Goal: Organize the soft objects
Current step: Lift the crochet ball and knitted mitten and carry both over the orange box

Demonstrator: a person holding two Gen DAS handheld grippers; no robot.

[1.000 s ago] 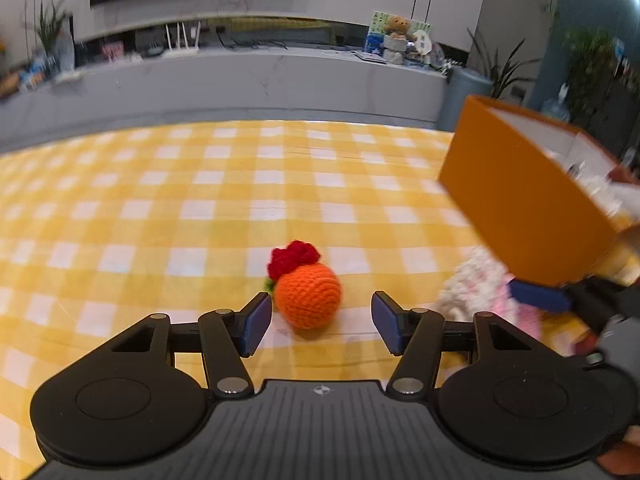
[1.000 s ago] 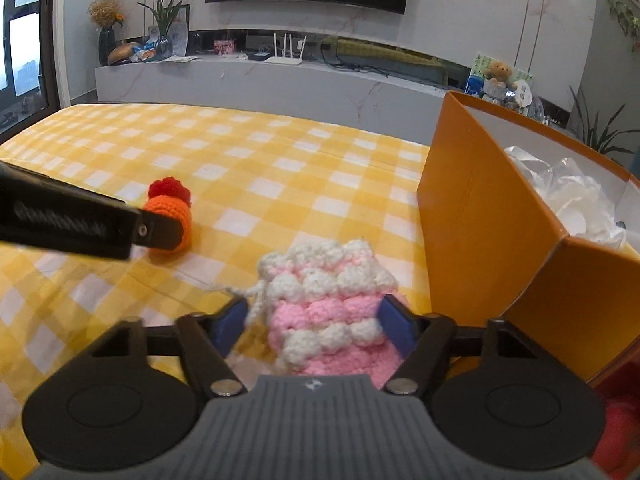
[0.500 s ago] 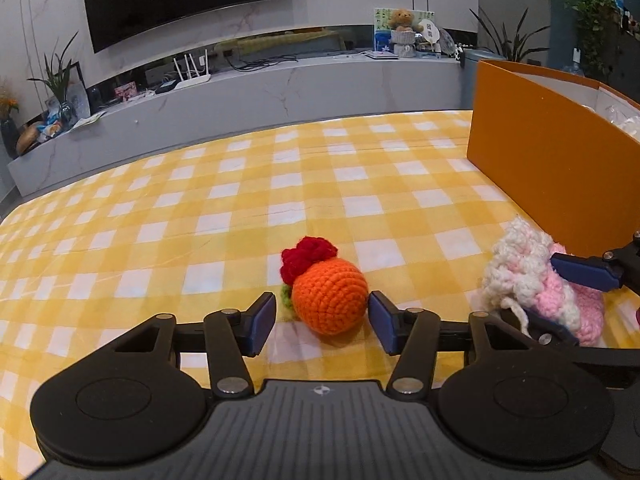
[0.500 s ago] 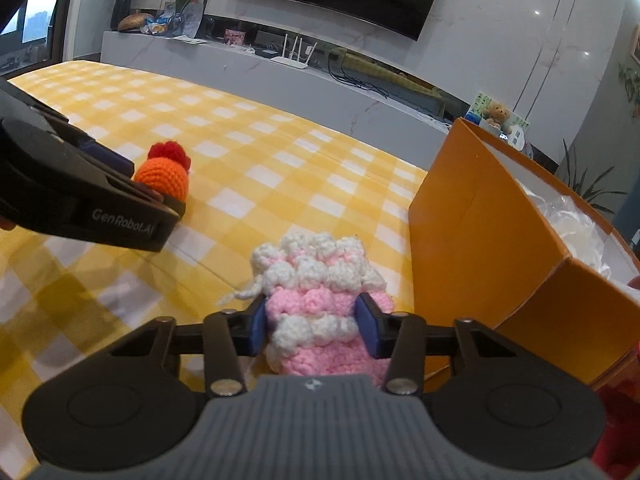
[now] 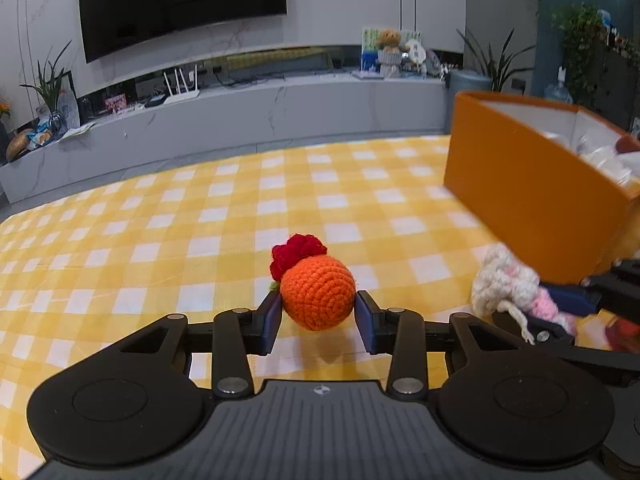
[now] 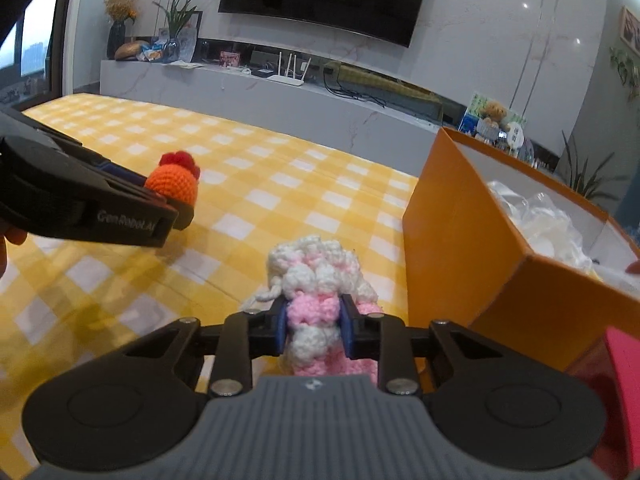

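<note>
My left gripper [image 5: 318,316] is shut on an orange crochet ball with a red tuft [image 5: 318,297] and holds it just above the yellow checked tablecloth [image 5: 200,240]. The ball also shows in the right wrist view [image 6: 173,184], at the tip of the left gripper [image 6: 176,204]. My right gripper [image 6: 313,330] is shut on a pink and white crochet piece [image 6: 316,276], squeezing its middle, lifted off the cloth. That piece also shows in the left wrist view [image 5: 508,284], held by the right gripper [image 5: 560,304]. An open orange box [image 6: 460,232] stands right of both.
The orange box [image 5: 528,196] holds white crumpled material [image 6: 536,220]. A red object [image 6: 616,376] lies at the lower right by the box. A grey TV counter [image 5: 240,120] runs behind the table's far edge.
Both grippers have closed on their crochet pieces and lifted them off the cloth. The right gripper's jaws have squeezed the pink and white piece narrower.
</note>
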